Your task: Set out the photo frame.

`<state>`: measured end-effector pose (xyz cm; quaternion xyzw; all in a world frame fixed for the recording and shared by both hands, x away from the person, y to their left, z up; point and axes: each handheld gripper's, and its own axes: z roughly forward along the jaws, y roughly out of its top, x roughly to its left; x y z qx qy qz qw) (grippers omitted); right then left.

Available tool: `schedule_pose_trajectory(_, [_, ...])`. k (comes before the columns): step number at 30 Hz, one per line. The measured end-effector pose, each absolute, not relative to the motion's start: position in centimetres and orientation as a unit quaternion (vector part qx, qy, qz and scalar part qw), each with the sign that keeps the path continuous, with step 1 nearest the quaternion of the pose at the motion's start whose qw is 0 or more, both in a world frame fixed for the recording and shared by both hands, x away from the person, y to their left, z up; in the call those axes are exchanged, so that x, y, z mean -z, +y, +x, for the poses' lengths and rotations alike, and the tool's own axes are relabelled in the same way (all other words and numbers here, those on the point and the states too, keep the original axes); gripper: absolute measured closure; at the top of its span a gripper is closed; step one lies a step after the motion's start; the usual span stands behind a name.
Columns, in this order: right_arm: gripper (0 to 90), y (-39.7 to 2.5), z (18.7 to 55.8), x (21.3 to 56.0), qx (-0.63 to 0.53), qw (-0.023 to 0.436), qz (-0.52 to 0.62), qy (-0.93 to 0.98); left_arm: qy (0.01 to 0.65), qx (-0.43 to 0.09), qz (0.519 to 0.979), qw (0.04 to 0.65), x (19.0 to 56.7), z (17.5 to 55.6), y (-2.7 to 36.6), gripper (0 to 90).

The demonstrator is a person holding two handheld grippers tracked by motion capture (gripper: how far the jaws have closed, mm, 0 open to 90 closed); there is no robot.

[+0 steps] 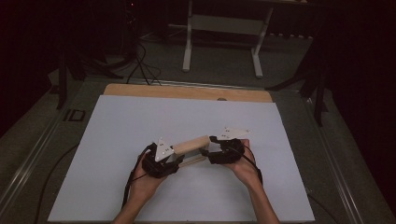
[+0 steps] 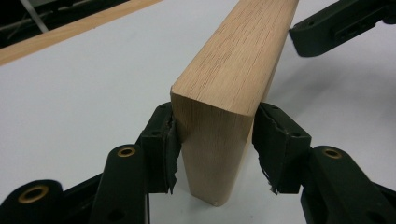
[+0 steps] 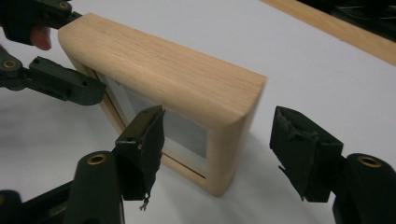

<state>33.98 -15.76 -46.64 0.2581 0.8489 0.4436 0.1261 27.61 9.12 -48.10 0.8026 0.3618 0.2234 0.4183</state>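
the wooden frame (image 1: 191, 145) stands on edge on the white bench (image 1: 116, 140), the left gripper (image 2: 212, 154) clamped on one end. the right gripper (image 3: 217, 149) straddles the other, jaws wide; close them squarely on wood (probably not the glass pane (image 3: 184, 128)).

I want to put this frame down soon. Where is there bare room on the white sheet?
Bare sheet runs from the wooden frame back to the wooden table edge, and out to both side edges. It is crowded only near the middle front, where the left claw and right claw meet the frame.
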Motion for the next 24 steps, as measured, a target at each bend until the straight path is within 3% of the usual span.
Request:
schedule_pose_trajectory(14, [29.3, -14.72, 34.96, 47.7, -0.455, 0.1, 0.24, 0.851, 0.359, -0.229, 0.805, 0.412, 48.19, 27.65, 9.04, 53.4])
schedule_pose_trajectory(24, [33.3, -14.8, 34.73, 47.53, -0.459, 0.108, 0.23, 0.851, 0.36, -0.23, 0.805, 0.41, 48.2, 27.75, 8.95, 54.5])
